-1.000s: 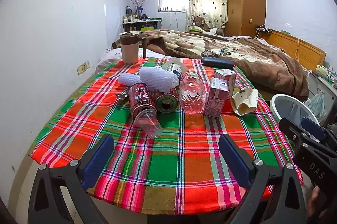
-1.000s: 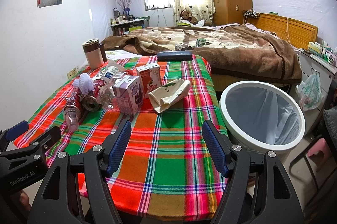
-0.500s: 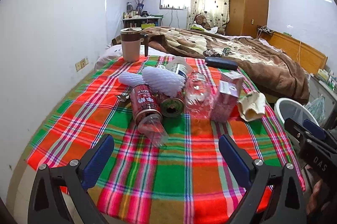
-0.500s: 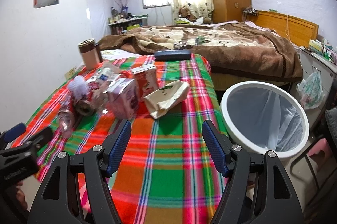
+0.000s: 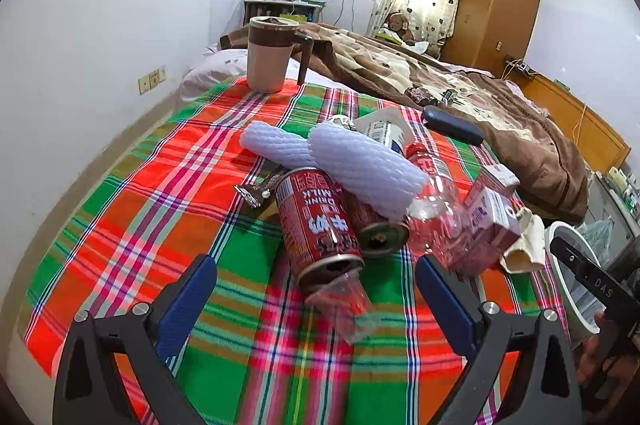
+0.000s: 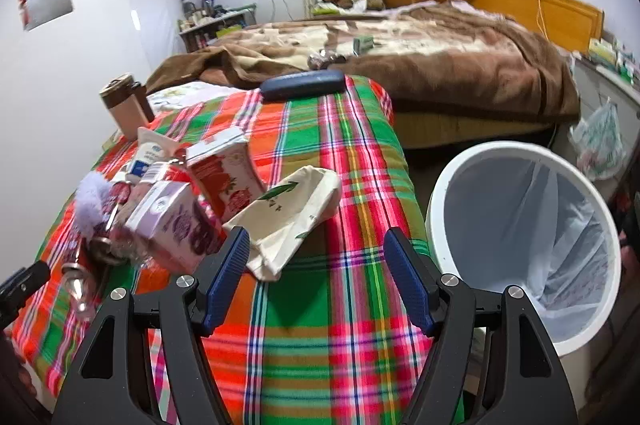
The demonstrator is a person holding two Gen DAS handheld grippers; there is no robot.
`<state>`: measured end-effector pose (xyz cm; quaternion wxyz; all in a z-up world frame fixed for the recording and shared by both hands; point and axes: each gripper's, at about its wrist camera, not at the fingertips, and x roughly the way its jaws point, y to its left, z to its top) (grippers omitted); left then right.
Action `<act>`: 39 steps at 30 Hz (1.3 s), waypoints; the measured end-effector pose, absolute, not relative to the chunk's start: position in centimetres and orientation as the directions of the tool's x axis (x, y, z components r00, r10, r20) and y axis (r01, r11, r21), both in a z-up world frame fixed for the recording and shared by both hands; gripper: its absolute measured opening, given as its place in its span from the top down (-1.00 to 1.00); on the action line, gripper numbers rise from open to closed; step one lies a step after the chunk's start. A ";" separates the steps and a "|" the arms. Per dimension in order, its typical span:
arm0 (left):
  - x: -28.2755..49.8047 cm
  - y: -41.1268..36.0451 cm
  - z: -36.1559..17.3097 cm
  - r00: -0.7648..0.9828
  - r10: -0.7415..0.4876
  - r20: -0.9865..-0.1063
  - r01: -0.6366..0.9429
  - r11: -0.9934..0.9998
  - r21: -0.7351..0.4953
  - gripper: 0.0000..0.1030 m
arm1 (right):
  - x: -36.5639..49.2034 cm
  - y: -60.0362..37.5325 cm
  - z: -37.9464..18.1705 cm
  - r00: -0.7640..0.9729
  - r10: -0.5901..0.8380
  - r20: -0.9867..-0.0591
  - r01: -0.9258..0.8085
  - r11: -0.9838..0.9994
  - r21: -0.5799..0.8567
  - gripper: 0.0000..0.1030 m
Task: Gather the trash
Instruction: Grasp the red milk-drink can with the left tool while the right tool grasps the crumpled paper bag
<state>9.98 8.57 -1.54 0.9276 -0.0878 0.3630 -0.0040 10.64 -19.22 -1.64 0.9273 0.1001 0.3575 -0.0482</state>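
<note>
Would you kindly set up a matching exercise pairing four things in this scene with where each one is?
Things:
1. mug
2. bin
3. dark case
4. red can

Places:
A. beside the table, on the floor
B. lying just ahead of the left gripper
C. upright at the table's far left corner
D. at the table's far edge, by the bed

Pairs: 1-C, 2-A, 3-D, 4-B

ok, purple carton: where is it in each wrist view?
Left wrist: purple carton at right of the trash pile, right of the clear bottle.
Right wrist: purple carton at lower left, just left of the crumpled cream pack.
Shared landmark: the dark blue case at the table's far edge.
</note>
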 end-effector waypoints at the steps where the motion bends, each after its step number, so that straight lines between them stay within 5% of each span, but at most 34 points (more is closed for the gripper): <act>1: 10.3 8.7 -1.6 0.736 -0.071 -0.673 -0.056 0.985 -0.165 -0.96 | 10.8 -19.2 -1.6 0.740 -0.010 -0.672 0.159 0.974 0.161 -0.38; 18: 15.8 9.7 -4.6 0.648 -0.127 -0.751 -0.071 0.972 -0.226 -0.64 | 14.3 -19.7 -4.2 0.643 0.077 -0.762 0.195 0.946 0.260 -0.18; 27: 16.9 9.9 -5.2 0.641 -0.134 -0.756 -0.080 0.968 -0.240 -0.46 | 14.6 -19.3 -4.2 0.643 0.071 -0.763 0.188 0.951 0.246 0.43; 35: 17.2 9.9 -5.8 0.618 -0.165 -0.769 -0.068 0.963 -0.262 -0.08 | 14.7 -19.2 -4.2 0.650 0.072 -0.756 0.178 0.953 0.244 0.57; 39: 17.1 9.8 -5.7 0.617 -0.176 -0.767 -0.057 0.962 -0.267 -0.07 | 14.6 -19.4 -4.2 0.654 0.076 -0.752 0.178 0.952 0.251 0.64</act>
